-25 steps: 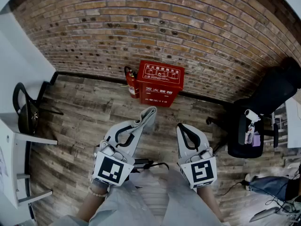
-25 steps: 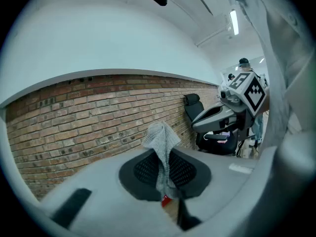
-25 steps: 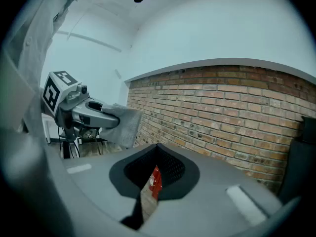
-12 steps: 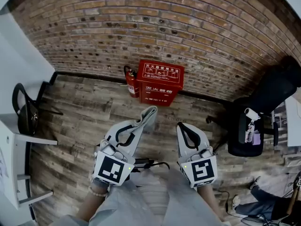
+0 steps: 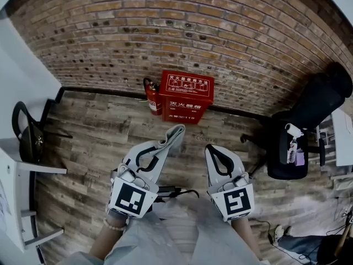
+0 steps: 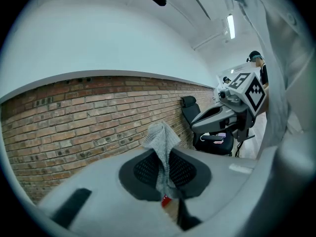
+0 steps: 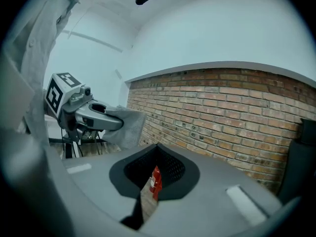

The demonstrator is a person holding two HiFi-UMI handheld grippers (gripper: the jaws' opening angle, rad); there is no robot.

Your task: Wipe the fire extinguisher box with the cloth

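My left claw (image 5: 161, 147) is clamped on the cloth (image 5: 174, 133). In the left gripper view the grey, woven fabric is pinched between the two jaws and stands up past their tips in a crumpled peak. In the head view the same cloth sticks out beyond the claw's front end and points toward the far edge of the floor (image 5: 94, 128).

My right claw (image 5: 213, 149) carries nothing. In its own view the jaw tips are drawn together, with only a thin slit left below them. Through that slit I see a strip of floorboards and a sliver of the red fire extinguisher (image 5: 153, 97).

I hold both claws side by side above the wooden floor, near its close edge, left beside right and not touching. Each has its marker cube toward me.

The fire extinguisher box (image 5: 187, 98) is red, with white print on its lid and front. It stands at the far edge of the floor, hard against the foot of the brick wall (image 5: 193, 32). It is well apart from both claws and roughly in line with the gap between them. The fire extinguisher stands upright just beside the box's left side, also against the wall. Neither claw nor the cloth touches the box.

A black office chair (image 5: 309, 127) stands at the right edge of the floor, near the wall.
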